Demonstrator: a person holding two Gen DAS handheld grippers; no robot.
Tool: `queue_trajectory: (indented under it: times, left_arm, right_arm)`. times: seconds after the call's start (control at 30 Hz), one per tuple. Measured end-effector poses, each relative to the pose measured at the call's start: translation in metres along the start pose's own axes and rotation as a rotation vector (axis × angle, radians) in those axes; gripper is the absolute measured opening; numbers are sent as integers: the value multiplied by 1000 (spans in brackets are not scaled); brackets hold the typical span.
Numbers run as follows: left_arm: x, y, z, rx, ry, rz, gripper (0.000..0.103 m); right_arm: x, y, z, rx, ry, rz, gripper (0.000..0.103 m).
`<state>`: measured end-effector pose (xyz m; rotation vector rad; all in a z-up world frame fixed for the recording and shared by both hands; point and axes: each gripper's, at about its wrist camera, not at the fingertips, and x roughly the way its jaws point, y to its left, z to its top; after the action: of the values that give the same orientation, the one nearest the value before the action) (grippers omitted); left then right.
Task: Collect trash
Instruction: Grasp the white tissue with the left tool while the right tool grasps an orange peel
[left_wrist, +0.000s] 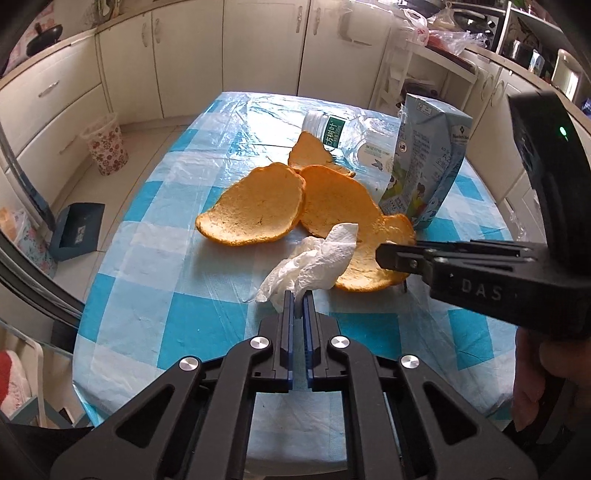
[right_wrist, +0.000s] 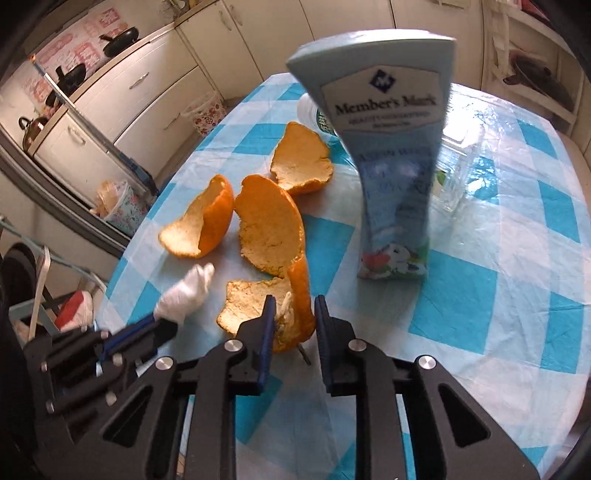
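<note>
White tissue (left_wrist: 314, 260), just in front of the milk carton (left_wrist: 424, 162), was clenched by the left gripper (left_wrist: 298, 304); the right gripper (right_wrist: 294, 317) straddled the nearest orange peel (right_wrist: 269, 306), seemingly for binning.

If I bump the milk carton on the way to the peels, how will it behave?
The carton stands upright on a narrow base and looks tall, so a nudge near the top would probably tip it. Its walls look pinched in at the middle, which suggests it is empty and light. The tablecloth is glossy plastic, so a low push may slide it instead.
</note>
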<state>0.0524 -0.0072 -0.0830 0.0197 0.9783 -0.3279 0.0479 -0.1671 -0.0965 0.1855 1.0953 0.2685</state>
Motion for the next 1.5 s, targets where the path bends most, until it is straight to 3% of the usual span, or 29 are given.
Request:
queue_trajectory:
  times: [0.27,0.4,0.7,0.77,0.87,1.17,1.5]
  left_arm:
    - [-5,-5,-1,4,-5,-22,4]
    - [-4,-14,-2,42,-7,-7,4]
    - [-1,-19,-4,82,-3,33,5]
    - [1,-22,-4,95,0,50,5]
    - [3,-22,-5,102,9,64,5]
    - [2,-26,-7,134,1,75,4]
    - [-14,-41,-6,157,-62,-1,3]
  right_arm:
    - [-22,-21,-29,-33,56,-21,22]
    - [-25,-39,-32,23,49,-3,36]
    - [-21,-38,-33,44,44,32,37]
    - [-20,-35,-33,37,41,29,36]
    - [-17,-32,-32,30,45,35,25]
    - [-22,-30,-37,-10,38,25,22]
    - [-45,-47,-47,7,5,16,21]
